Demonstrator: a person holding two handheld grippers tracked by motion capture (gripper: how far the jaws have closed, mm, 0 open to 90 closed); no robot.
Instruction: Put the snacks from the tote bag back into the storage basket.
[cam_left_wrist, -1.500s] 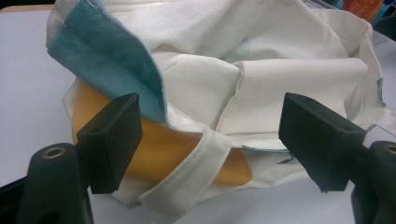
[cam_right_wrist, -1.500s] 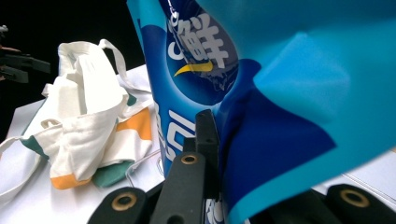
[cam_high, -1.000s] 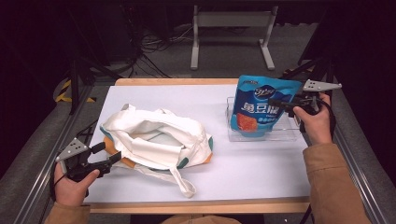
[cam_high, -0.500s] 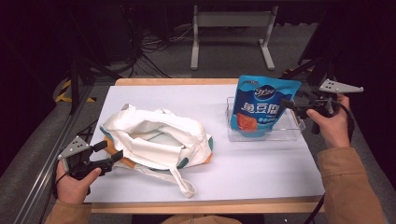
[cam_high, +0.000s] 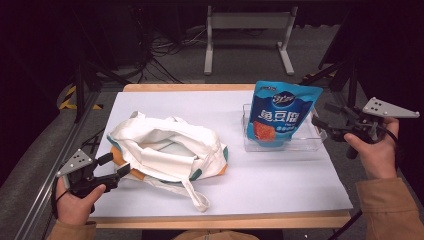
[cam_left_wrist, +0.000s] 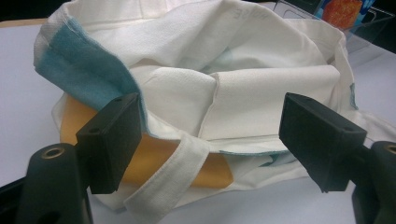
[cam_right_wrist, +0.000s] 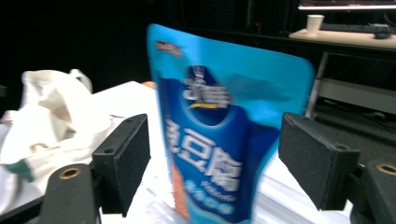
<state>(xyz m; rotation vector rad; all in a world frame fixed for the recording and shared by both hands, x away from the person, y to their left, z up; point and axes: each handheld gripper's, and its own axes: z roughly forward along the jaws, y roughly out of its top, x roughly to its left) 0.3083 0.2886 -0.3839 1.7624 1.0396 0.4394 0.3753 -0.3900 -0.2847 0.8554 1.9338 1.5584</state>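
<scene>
The blue snack pouch (cam_high: 280, 115) stands upright in a clear tray (cam_high: 312, 142) near the table's right edge. The right gripper (cam_high: 320, 125), jaws just opened wide, sits beside it; the left gripper (cam_high: 117, 165), jaws wide, faces the tote bag (cam_high: 170, 150).

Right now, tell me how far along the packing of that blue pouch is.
Done: the blue pouch stands upright in the clear tray, and the cloth bag lies open-mouthed on the table. In hand: nothing is gripped. The right gripper has just been opening, its jaws apart beside the pouch; the left gripper sits open at the bag's edge. Left: apparently, moving the pouch into the bag.
</scene>
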